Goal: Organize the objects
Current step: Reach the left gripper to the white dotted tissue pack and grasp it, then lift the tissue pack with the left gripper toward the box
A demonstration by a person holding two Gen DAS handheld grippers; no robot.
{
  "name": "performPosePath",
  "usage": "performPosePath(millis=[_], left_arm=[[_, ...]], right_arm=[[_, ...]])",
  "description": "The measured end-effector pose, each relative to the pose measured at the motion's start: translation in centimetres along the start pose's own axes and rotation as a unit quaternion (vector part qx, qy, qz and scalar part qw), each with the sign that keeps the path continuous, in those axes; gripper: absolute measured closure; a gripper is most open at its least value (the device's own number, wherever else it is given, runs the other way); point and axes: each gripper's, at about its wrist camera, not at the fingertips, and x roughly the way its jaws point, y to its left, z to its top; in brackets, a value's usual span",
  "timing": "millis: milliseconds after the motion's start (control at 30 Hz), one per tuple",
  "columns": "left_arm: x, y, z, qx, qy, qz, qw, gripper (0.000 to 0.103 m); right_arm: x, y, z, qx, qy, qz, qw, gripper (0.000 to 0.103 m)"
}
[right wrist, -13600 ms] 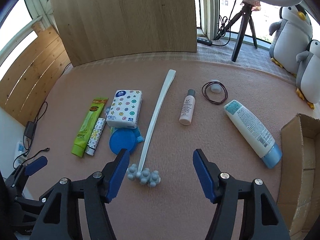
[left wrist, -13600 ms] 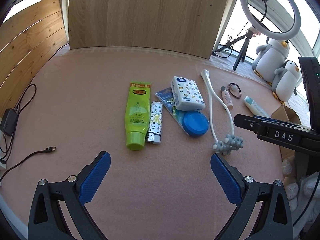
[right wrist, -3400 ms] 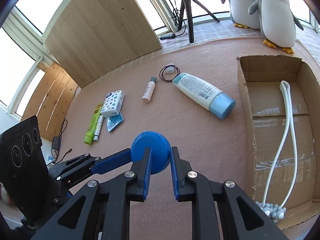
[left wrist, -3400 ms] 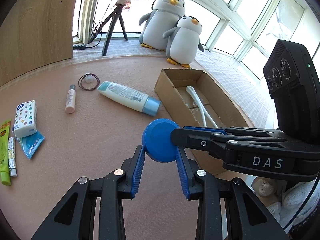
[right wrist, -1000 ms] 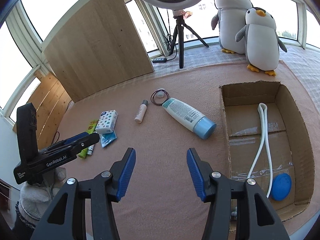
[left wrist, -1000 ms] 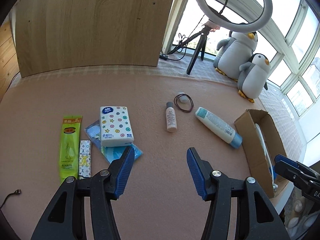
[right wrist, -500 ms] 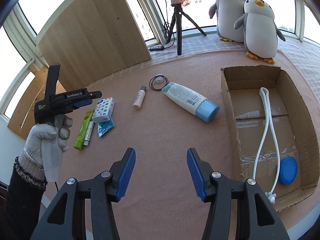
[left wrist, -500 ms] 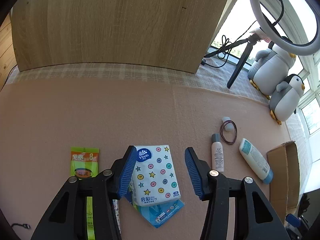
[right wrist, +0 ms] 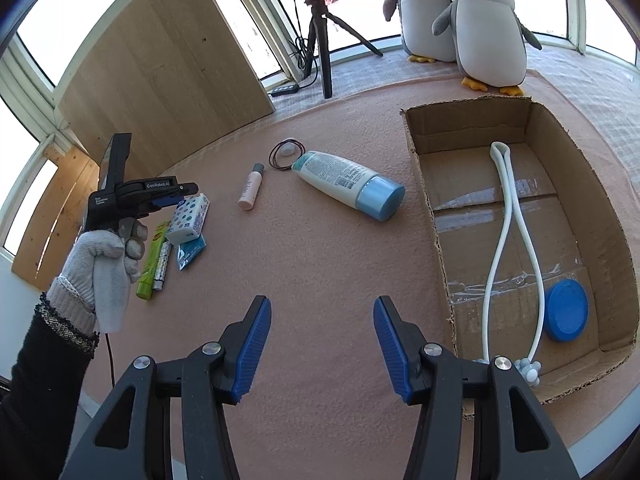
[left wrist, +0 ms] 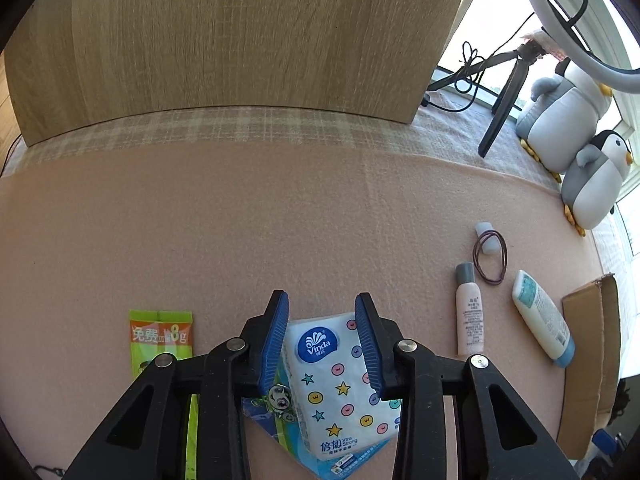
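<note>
Left gripper (left wrist: 321, 312) had its blue jaws on either side of the tissue pack (left wrist: 340, 380), and they had just been closing in on it. The pads looked to be at the pack's long edges, though real pressure could not be confirmed, so call it straddled, not yet clamped. That pack, white with coloured stars and dots, lay on the pink mat (left wrist: 280, 220) near its left edge, resting partly on a blue sachet (left wrist: 352, 462). Just to its left lay a green tube (left wrist: 160, 336), and in the right wrist view a small patterned stick (right wrist: 162, 266) sat alongside that tube. A gloved hand (right wrist: 106, 264) carried the left gripper from that same side.

Right gripper (right wrist: 322, 340) hovered over bare mat near the front edge, jaws apart with nothing between them.

Out toward the middle of the mat lay a small pink bottle (right wrist: 250, 187) with a grey cap, a dark hair tie (right wrist: 282, 156) looped around a little white piece, and a big white lotion bottle (right wrist: 346, 184) on its side, blue cap pointing at the box.

At the right edge stood the cardboard box (right wrist: 424, 184), open-topped. Inside it lay a long white massager (right wrist: 510, 232), its knobbed end at the near wall, and a blue round lid (right wrist: 568, 310) flat beside it in the near right corner.

Two plush penguins (right wrist: 486, 16) stood beyond the far edge.
</note>
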Motion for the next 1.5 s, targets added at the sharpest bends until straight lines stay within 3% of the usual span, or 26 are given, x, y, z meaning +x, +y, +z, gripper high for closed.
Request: performPosePath(millis=[300, 633, 933, 1000, 1067, 1167, 1500], left_arm=[[-1.8, -2.3, -3.8, 0.027, -0.001, -0.022, 0.9994, 0.068], [-3.1, -7.0, -8.4, 0.091, 0.004, -0.048, 0.9947, 0.068], [-4.4, -10.1, -13.8, 0.103, 0.016, -0.1, 0.9895, 0.068], [-5.4, -10.0, -14.6, 0.094, 0.011, -0.103, 0.9901, 0.065], [-6.5, -9.7, -15.3, 0.088, 0.0, -0.103, 0.9907, 0.051], [-7.6, -9.3, -16.2, 0.086, -0.003, -0.098, 0.9915, 0.041], [-8.3, -9.3, -18.5, 0.069, 0.005, -0.101, 0.9925, 0.039]], right_arm=[[0.6, 0.9, 0.5, -0.015, 0.005, 0.013, 1.0, 0.054], [1.0, 1.7, 0.5, -0.031, 0.012, 0.024, 0.999, 0.053], [1.3, 1.4, 0.0, -0.025, 0.012, 0.019, 0.999, 0.053], [1.4, 1.3, -0.1, -0.025, 0.009, 0.023, 0.999, 0.053], [1.5, 1.3, -0.1, -0.029, 0.005, 0.023, 0.999, 0.053], [1.8, 1.3, 0.0, -0.034, 0.0, 0.023, 0.999, 0.051], [4.7, 2.5, 0.5, -0.067, 0.036, 0.041, 0.996, 0.047]])
